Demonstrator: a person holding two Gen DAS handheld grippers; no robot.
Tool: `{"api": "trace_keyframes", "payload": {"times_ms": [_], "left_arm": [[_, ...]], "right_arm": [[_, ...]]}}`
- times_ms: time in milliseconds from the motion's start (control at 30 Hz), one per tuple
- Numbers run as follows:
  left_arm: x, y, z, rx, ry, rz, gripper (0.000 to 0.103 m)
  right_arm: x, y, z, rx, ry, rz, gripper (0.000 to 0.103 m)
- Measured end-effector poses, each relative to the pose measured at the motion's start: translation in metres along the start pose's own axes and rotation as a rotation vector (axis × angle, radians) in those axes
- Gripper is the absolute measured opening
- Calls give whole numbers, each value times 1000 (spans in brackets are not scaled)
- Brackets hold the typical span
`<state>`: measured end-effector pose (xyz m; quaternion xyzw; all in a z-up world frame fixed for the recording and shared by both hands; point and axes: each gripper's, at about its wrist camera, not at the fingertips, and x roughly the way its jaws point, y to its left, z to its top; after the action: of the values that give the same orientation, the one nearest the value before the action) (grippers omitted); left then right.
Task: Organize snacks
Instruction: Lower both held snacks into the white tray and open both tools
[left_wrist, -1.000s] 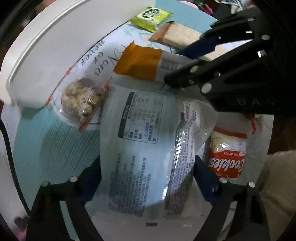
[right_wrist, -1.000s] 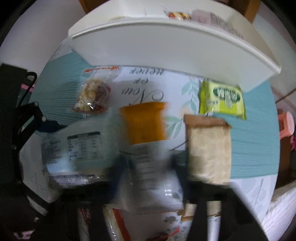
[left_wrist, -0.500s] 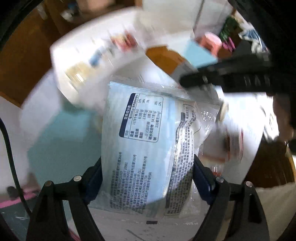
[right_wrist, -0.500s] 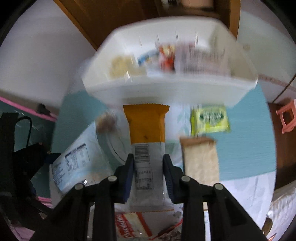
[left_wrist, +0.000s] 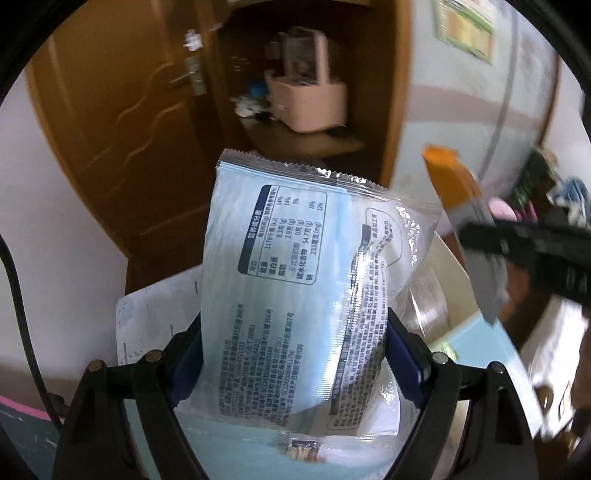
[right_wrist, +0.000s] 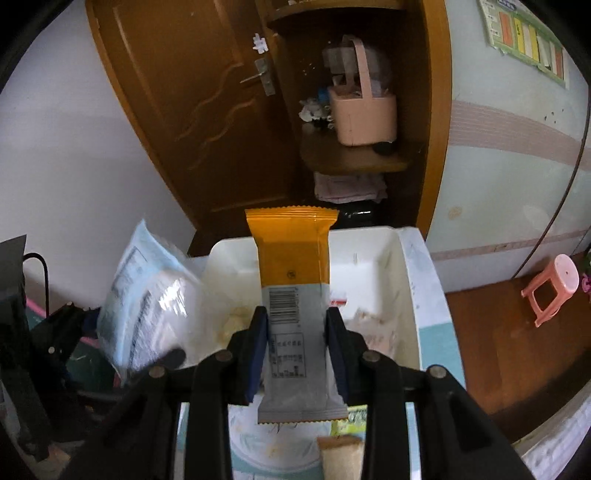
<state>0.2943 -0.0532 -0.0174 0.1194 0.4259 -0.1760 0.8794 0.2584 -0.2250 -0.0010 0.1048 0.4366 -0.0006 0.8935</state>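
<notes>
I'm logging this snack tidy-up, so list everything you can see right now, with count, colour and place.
blue packet: 1, pale blue, clamped in the left gripper, raised off the table
orange packet: 1, orange and grey, clamped in the right gripper, over the bin
bin: 1, white, below both packets, some snacks inside
green packet: 1, green, on the table under the right gripper
tan packet: 1, tan, on the table at the bottom edge
door: 1, brown, behind
basket: 1, pink, on a shelf
stool: 1, pink, on the floor, right
left gripper: 1, black, blue pads
right gripper: 1, black, blue pads
</notes>
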Motion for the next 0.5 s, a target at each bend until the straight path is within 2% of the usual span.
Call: {"api": "trace_keyframes", "payload": {"times_ms": [100, 200, 267, 367, 500], "left_arm": [[19, 9, 8, -38, -10, 28, 88], [34, 10, 13, -64, 17, -4, 91], [41, 11, 14, -98, 16, -20, 92], [42, 15, 17, -127, -12, -30, 102], [36, 16, 22, -118, -45, 7, 103]], "right_arm": [[18, -1, 11, -10, 23, -23, 33], [34, 4, 15, -3, 64, -28, 40], [41, 3, 16, 4, 81, -34, 57], [48, 0, 14, 10, 83, -50, 61], [44, -3, 9, 17, 76, -54, 63]]}}
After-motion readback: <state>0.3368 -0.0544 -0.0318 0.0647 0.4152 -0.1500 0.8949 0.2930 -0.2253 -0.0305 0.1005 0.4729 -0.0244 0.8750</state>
